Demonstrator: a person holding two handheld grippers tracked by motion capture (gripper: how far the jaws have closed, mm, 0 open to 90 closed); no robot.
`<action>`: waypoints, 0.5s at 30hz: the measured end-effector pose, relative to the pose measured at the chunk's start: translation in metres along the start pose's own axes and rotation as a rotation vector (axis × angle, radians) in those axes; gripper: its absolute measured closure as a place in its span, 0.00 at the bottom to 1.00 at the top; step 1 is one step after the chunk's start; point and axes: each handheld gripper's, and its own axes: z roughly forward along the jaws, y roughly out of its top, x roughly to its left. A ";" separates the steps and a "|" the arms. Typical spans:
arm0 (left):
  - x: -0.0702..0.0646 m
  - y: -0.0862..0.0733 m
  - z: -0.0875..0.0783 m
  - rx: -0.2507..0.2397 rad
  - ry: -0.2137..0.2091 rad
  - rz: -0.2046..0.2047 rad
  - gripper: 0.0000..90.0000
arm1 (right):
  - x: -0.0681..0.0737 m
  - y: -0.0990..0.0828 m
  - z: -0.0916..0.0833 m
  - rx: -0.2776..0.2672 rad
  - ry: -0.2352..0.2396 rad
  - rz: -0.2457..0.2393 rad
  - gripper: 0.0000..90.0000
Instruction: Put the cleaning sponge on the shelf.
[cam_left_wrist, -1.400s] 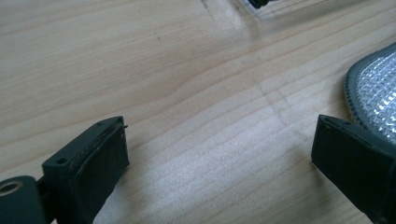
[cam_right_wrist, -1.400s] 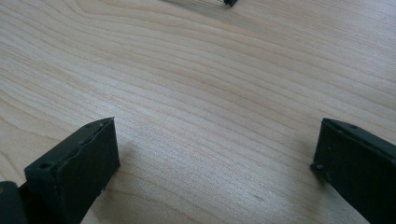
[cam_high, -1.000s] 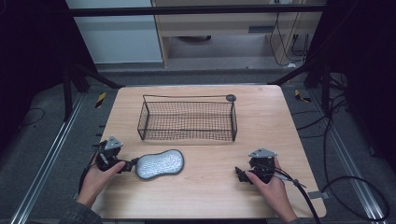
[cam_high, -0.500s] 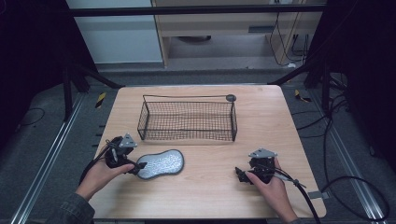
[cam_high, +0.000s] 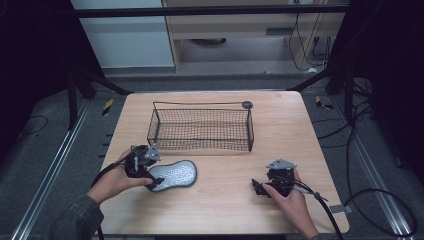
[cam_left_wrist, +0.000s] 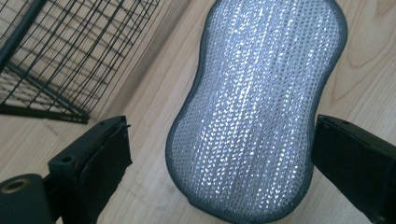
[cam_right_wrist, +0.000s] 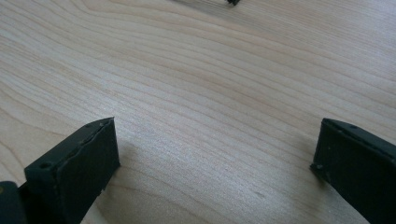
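Two grippers held low over wooden table, left gripper spread wide, silver scrubbing pad flanked, ungripped, beside wire basket, right gripper parted wide, nothing held.

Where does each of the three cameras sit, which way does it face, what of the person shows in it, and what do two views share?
High view: above the person's side, looking forward and down on the table; forearms, left hand-held gripper and right hand-held gripper.
Left gripper view: on the left hand-held gripper, facing the silver scrubbing pad between its open jaws.
Right gripper view: on the right hand-held gripper, facing bare wood between its open jaws.
Shared: high and left gripper views both show the pad and wire basket.
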 end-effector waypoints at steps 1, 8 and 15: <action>0.000 0.000 0.000 0.000 0.000 0.000 0.05 | 0.000 0.000 0.000 0.000 0.000 0.000 0.00; -0.003 0.015 0.006 0.034 -0.025 0.059 0.05 | 0.000 0.000 0.000 0.000 0.001 -0.001 0.00; -0.005 0.022 0.012 0.058 -0.045 0.085 0.05 | 0.000 0.000 0.000 0.000 0.001 -0.001 0.00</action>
